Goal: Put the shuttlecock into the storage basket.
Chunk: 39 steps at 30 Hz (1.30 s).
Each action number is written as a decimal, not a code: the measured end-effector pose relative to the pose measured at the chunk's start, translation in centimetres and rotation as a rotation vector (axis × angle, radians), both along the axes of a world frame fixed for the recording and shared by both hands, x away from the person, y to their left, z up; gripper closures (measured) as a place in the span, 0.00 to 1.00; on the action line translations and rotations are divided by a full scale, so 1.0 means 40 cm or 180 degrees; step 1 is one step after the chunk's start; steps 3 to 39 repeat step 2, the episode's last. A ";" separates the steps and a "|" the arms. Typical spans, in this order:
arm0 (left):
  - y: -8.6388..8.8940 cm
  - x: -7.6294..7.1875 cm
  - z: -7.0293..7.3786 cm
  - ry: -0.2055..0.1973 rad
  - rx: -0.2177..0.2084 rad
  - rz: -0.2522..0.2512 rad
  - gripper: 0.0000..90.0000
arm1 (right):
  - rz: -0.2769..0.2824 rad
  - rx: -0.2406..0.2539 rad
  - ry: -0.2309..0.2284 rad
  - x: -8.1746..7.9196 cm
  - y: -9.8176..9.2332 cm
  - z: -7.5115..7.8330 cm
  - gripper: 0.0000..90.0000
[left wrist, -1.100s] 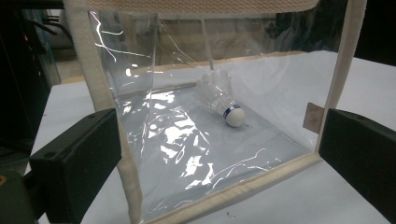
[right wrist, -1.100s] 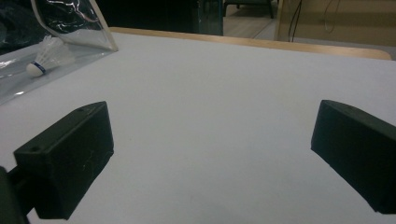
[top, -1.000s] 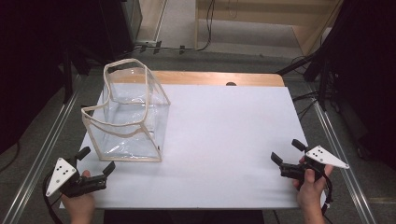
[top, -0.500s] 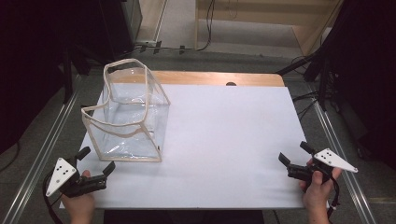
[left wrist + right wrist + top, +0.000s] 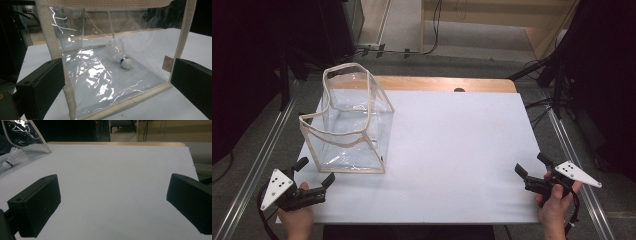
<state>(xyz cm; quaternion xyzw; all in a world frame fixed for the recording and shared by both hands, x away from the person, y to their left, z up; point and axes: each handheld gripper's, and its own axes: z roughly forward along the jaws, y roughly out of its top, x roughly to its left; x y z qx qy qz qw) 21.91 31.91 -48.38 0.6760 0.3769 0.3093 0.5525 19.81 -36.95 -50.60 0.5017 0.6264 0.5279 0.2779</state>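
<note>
A: Left gripper view: shuttlecock [image 5: 119, 53] lies on the floor of the clear bag [image 5: 112, 82], which stands at the table's [image 5: 452, 150] left. Step?

B: Likely approach. Left gripper [image 5: 314, 175] faces the bag, jaws spread, empty. Right gripper [image 5: 532, 169] well apart, jaws spread, empty. Next: reach over the rim.

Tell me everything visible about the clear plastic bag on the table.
The clear plastic bag with cream fabric trim stands upright and open-topped on the left of the white table. Its box-shaped walls are thin, wrinkled, glossy film, with cream webbing edging the seams and rim; a small tan tag sits on one side edge. Inside, a white shuttlecock with a blue band lies on its floor. The left gripper is close in front of it, jaws apart, not touching.
</note>
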 end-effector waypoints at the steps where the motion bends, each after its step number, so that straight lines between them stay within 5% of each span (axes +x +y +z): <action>1: 0.000 0.000 0.000 0.0000 -0.0003 0.0001 0.00 | 0.0003 0.0000 0.0000 0.000 0.000 0.000 0.00; 39: 0.000 0.000 0.000 -0.0001 -0.0004 0.0003 0.00 | 0.0004 -0.0008 0.0002 0.001 0.001 -0.001 0.00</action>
